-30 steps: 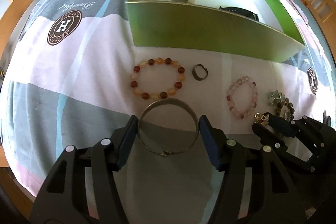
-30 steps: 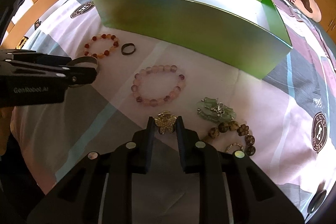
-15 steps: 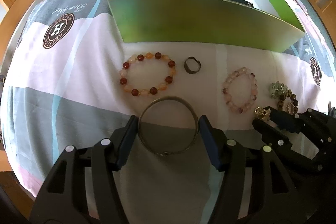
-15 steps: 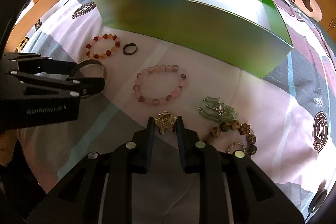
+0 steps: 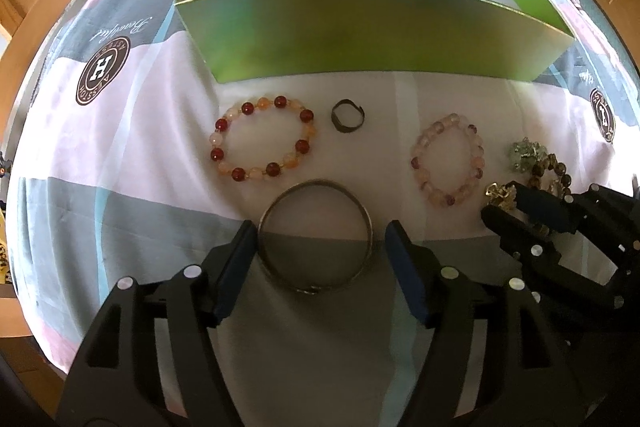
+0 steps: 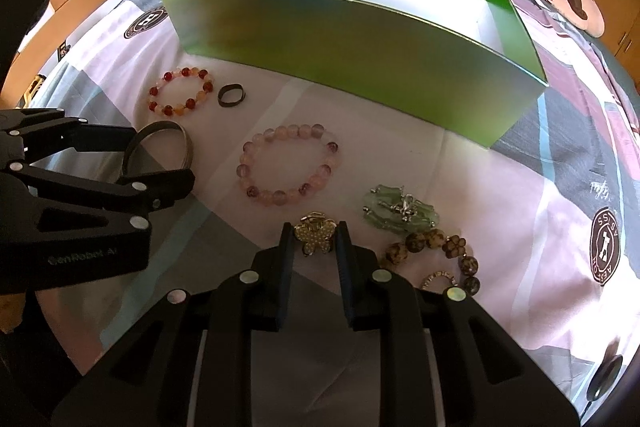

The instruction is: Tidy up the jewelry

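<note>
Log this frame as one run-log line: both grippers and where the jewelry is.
left gripper: open around silver bangle | right gripper: shut on gold butterfly clip | green box: behind

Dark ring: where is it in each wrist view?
Left wrist: ring upper centre, right of the red bracelet.
Right wrist: ring upper left, again right of the red bracelet.
Shared landmark: green box just behind it.

- Left gripper (image 5: pixel 318 247): matte black plastic, blue finger pads (image 5: pixel 404 269), round silver screws.
- Right gripper (image 6: pixel 311 245): identical black build, silver screws.
- Faint grey "GenRobot.AI" lettering.
</note>
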Demonstrator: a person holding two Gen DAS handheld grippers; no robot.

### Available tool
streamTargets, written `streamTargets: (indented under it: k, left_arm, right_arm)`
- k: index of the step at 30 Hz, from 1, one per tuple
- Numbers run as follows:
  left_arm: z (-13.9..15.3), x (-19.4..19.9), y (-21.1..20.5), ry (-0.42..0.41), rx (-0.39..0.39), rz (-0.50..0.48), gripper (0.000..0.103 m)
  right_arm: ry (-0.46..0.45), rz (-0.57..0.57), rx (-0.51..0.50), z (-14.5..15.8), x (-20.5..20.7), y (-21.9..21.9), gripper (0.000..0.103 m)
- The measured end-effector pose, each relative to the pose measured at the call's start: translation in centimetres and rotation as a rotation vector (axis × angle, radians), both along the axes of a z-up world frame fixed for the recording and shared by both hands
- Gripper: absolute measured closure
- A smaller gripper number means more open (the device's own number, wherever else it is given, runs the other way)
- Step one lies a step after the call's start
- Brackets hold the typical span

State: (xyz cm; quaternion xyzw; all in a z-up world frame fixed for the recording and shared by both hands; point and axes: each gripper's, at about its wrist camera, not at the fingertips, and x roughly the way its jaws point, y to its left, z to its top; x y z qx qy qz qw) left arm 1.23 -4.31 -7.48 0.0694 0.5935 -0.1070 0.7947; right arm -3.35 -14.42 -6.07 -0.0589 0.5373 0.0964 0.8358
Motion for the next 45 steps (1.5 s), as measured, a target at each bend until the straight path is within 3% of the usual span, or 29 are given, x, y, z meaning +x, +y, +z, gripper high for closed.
streamTargets:
  k: [21,23,28,45]
  left_arm:
    - [-1.3,-0.9,-2.2,-0.019,0.04,-0.024,0.026]
    - [-1.4,-1.1,-2.4,-0.021,0.038,-0.025,0.027]
    - [-1.2,-1.3,-2.3,-0.035,0.022,-0.032,0.043]
    - [-0.8,-1.2,-1.5,-0.04,0.023,-0.03,0.043]
  right_arm:
    - [-0.011,0.004,-0.018,-0.2,-0.1,0.4,0.079]
    - [-0.015,0.007,-0.021,-0.2,-0.1,0.4,0.079]
    - [-0.025,0.01,-0.021,-0.1,-0.2,0.4,0.081]
    - [-0.021,0.006,-0.018,-0.1,-0.1,0.6,0.081]
